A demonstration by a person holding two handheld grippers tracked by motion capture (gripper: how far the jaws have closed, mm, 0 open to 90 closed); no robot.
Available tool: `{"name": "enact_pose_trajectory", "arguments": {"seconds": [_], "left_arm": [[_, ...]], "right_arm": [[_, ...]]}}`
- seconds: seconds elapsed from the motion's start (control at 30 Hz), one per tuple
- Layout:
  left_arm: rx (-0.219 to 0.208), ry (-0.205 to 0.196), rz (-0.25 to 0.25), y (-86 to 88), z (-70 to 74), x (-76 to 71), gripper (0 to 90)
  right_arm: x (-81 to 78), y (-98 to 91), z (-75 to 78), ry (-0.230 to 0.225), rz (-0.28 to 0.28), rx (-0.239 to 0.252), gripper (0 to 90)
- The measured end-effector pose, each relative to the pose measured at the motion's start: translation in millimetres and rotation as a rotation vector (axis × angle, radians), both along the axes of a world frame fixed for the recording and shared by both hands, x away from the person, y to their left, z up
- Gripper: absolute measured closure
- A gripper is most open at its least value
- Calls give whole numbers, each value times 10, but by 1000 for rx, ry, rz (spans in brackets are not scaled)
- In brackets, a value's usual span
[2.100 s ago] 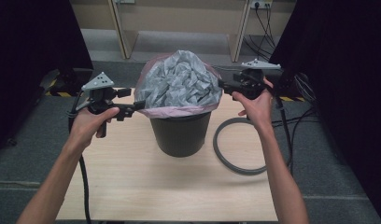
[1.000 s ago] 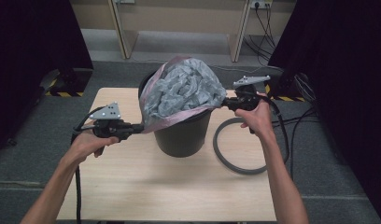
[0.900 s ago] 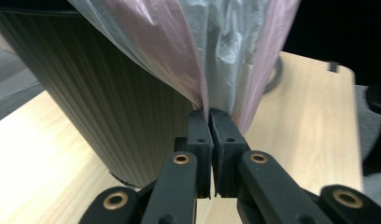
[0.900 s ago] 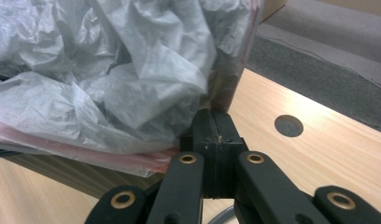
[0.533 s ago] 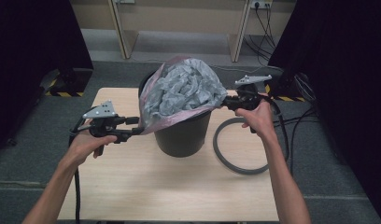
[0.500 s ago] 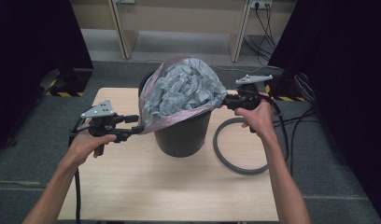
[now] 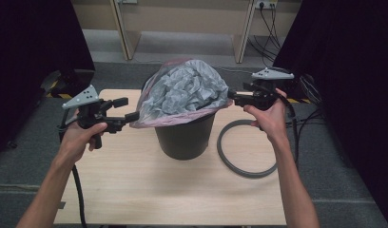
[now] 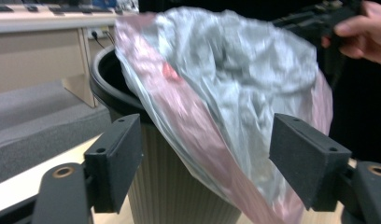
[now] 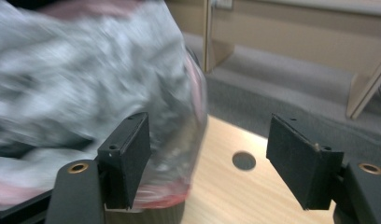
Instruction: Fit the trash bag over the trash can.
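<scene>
Both my jaws are just opening and releasing the bag [image 7: 185, 95]: left gripper [image 7: 124, 110] and right gripper [image 7: 236, 95] flanking it. Bag is sitting half-lifted in the bin [image 7: 185, 137], drooping over the bin's left rim. Pulling it out is remaining.

Bag [image 7: 185, 92] translucent pink, crumpled grey filling (red spot on its side); bin [image 7: 185, 137] black, ribbed; ring [image 7: 244, 147] beside bin grey; table [image 7: 135, 190] pale wood-grain.

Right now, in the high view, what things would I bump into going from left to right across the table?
Left hand-held gripper → pink bag of crumpled grey paper in the black bin → right hand-held gripper → grey ring lying flat on the table.
</scene>
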State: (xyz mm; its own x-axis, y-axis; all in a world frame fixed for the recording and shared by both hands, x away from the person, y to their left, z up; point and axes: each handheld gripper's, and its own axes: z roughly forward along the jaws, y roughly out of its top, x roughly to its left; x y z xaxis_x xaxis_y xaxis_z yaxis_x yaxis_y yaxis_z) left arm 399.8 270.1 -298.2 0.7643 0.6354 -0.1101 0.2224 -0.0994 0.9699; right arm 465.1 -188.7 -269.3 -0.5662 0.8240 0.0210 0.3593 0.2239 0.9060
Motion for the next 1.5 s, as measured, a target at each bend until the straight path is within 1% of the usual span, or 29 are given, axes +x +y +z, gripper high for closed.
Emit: {"name": "enact_pose_trajectory", "arguments": {"seconds": [0.07,0.13,0.17,0.23,0.27,0.3,0.37,0.43,0.47,0.53,0.57,0.63,0.67,0.73,0.8,0.87,0.9,0.93,0.97,1.0,1.07,1.13,1.23,1.33,1.4,1.43,1.5], "left_arm": [[-20,1,12,26,41,17,237],[-27,2,34,36,77,47,234],[-27,4,38,30,92,65,234],[-22,6,46,6,118,104,230],[-22,7,52,-10,129,124,230],[-24,11,56,-28,138,144,229],[-21,17,67,-57,151,181,225],[-1,22,80,-79,157,220,219],[-1,28,81,-87,159,240,218],[-6,41,81,-96,164,276,218],[-5,43,84,-99,168,291,218],[-14,46,93,-104,176,317,218],[-18,50,97,-107,181,329,218],[-28,51,106,-120,191,352,218],[-27,58,110,-138,198,382,218],[-30,64,111,-162,207,412,218],[-33,64,113,-175,215,426,218],[-42,62,119,-189,228,445,218],[-52,65,120,-201,238,462,218],[-60,70,122,-217,249,482,218],[-65,75,124,-248,257,510,218],[-58,78,127,-285,253,540,218],[-63,87,135,-337,244,593,218],[-63,87,142,-372,250,638,218],[-64,88,142,-384,256,647,218],[-61,85,144,-386,260,647,217],[-58,83,147,-374,265,646,217]], "right_arm": [[-106,-5,90,-30,16,21,303],[-202,7,173,-55,18,41,294],[-239,27,203,-59,24,50,291],[-303,108,225,-60,56,51,283],[-326,160,217,-61,68,44,283],[-339,215,198,-56,70,24,282],[-326,300,139,-43,46,-31,281],[-265,336,61,-5,15,-88,283],[-219,339,23,12,5,-91,287],[-113,326,-13,30,-17,-64,294],[-56,318,-14,28,-28,-66,303],[71,300,-4,4,-67,-71,310],[143,290,1,-1,-87,-75,310],[293,278,6,-23,-90,-69,311],[416,271,1,-26,-98,-64,307],[481,270,4,-26,-98,-48,307],[480,273,16,-29,-96,-38,308],[454,276,36,-40,-93,-26,308],[396,281,65,-52,-85,-13,308],[340,286,86,-55,-80,-6,308],[194,305,126,-43,-65,10,308],[47,330,150,-38,-42,26,308],[-144,407,161,-44,-9,4,303],[-285,510,147,-39,41,-4,301],[-338,566,131,-36,64,-12,301],[-356,588,120,-34,66,-21,301],[-377,613,86,-29,64,-60,308]]}}
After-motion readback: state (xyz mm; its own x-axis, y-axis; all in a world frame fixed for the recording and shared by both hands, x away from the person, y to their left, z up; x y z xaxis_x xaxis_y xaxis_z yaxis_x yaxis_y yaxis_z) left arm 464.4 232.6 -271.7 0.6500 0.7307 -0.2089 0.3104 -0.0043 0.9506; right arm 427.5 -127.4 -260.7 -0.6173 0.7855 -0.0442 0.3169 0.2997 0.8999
